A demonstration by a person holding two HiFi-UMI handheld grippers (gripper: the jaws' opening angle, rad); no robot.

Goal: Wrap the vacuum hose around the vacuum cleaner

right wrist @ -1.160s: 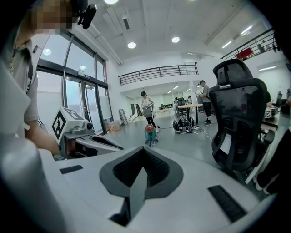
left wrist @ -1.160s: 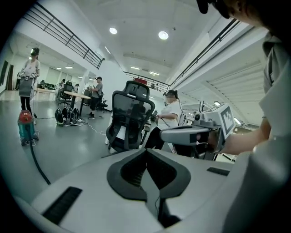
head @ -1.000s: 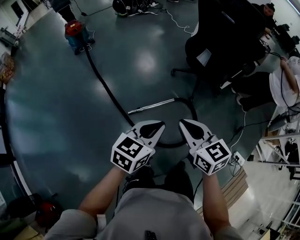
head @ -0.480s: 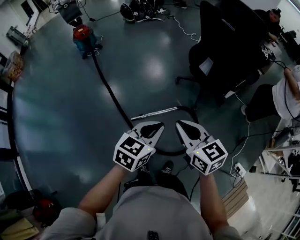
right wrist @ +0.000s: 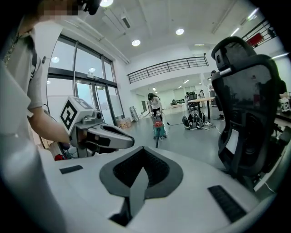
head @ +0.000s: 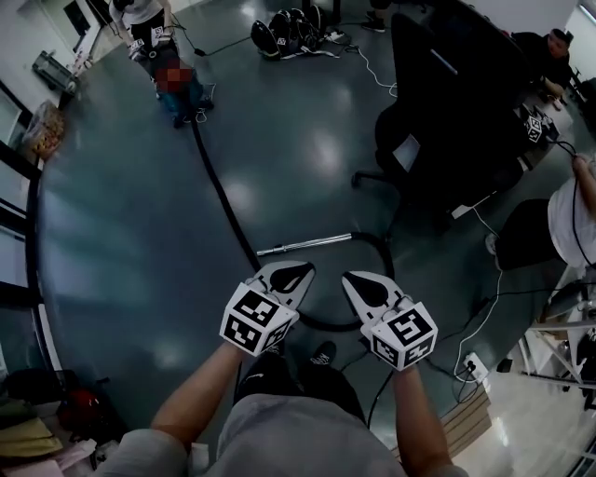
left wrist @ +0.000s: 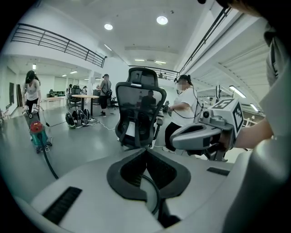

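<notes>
The red and blue vacuum cleaner (head: 183,91) stands far off on the grey floor at the upper left, partly under a blurred patch. Its black hose (head: 223,200) runs across the floor towards me and curls into a loop just beyond my grippers. A metal wand (head: 303,245) lies at the loop. My left gripper (head: 300,268) and right gripper (head: 348,277) are side by side above the near part of the loop, both shut and empty. The left gripper view shows the vacuum cleaner (left wrist: 38,134) at the left, and the right gripper view shows the vacuum cleaner (right wrist: 158,129) straight ahead.
A black office chair (head: 438,112) stands to the right of the hose. A person (head: 140,19) with grippers stands behind the vacuum. Another person (head: 568,214) sits at the right by cables and a power strip (head: 475,340). Black gear (head: 293,28) lies at the back.
Both grippers have shifted slightly lower and left in the head view, still shut. The vacuum has slid down and to the right in that view, and a person has come into view behind it.
</notes>
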